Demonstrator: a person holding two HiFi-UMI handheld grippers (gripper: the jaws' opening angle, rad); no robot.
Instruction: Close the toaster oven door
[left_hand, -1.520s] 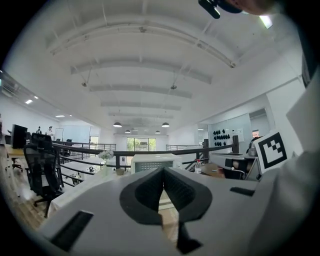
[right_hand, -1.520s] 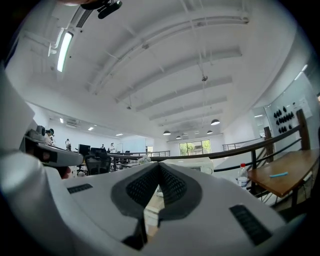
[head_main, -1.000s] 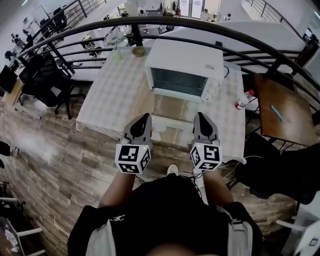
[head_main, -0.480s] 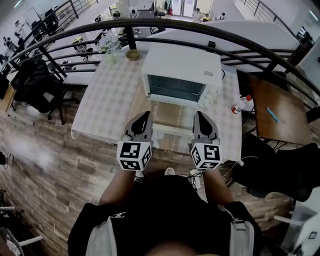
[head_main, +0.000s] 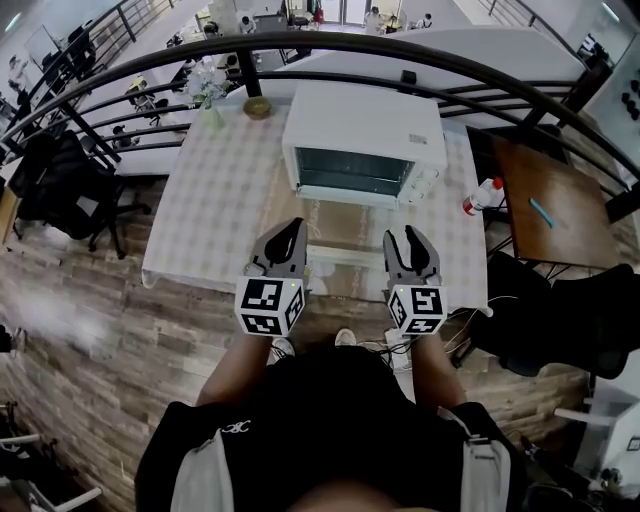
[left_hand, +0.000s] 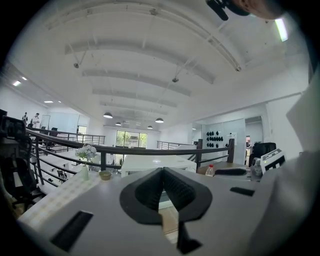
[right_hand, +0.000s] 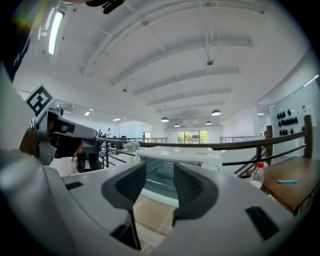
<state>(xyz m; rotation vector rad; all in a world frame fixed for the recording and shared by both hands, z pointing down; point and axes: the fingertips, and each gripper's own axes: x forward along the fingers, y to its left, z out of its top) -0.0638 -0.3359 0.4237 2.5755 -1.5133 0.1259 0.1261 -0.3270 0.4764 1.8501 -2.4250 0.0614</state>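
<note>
Here, toaster oven (head_main: 365, 140) open, flowers (head_main: 205, 84) in vase (head_main: 213, 116)

A table (head_main: 200, 190) under a pale checked cloth is standing on a wood-plank floor (head_main: 90, 320), and a dark curved railing (head_main: 330, 42) is running along its far edge. Beyond its right edge a bare brown wooden table (head_main: 560, 215) is standing, with a black chair (head_main: 560, 330) sitting near that table's front corner. At the left, black office chairs (head_main: 60, 185) are crowding beside the railing. Overhead a white ceiling (left_hand: 150, 65) with arched beams is spreading, round lamps (left_hand: 107, 115) are glowing, and daylight is coming through tall windows (left_hand: 128, 139) in the far white wall (left_hand: 177, 134).
</note>
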